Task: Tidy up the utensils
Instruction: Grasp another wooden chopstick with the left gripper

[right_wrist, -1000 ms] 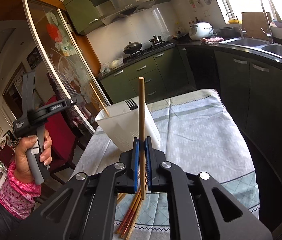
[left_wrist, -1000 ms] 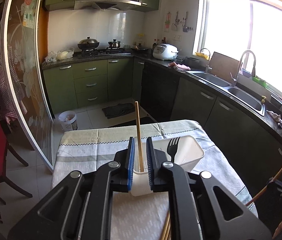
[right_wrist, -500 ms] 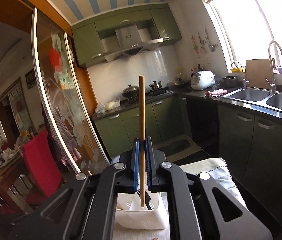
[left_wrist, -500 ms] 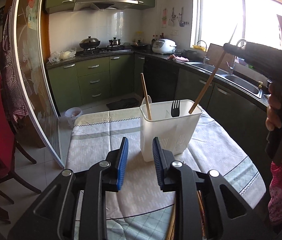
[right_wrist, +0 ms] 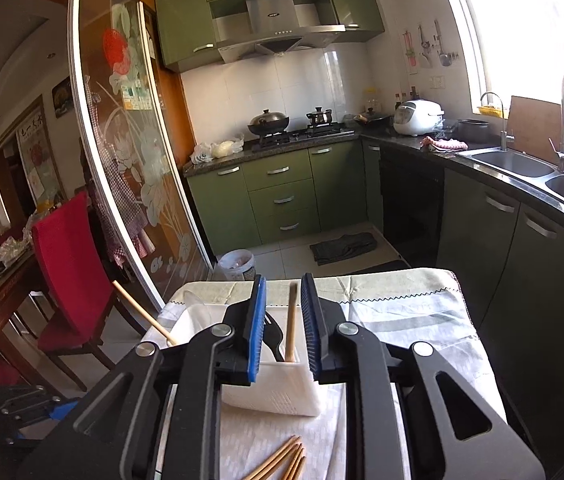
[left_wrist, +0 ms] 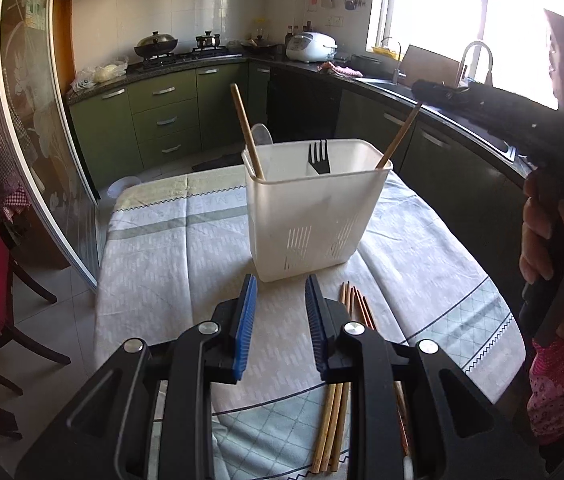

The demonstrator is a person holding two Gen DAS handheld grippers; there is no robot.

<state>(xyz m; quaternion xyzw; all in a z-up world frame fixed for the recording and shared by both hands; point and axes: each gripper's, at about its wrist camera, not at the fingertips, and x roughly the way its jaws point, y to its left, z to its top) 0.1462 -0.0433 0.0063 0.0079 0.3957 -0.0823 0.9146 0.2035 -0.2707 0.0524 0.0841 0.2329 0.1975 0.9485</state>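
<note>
With both grippers' jaws apart and empty, loose chopsticks (left_wrist: 356, 308) lie on the worktop just beside the left gripper (left_wrist: 280, 320), where a careless pickup risks toppling the light utensil holder (left_wrist: 314, 208) ahead.

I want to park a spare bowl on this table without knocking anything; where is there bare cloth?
The widest free patch is the tablecloth left of the white caddy, out to the table's left edge. The strip behind the caddy is also bare. The near side is crowded: loose chopsticks lie right of the left gripper.
</note>
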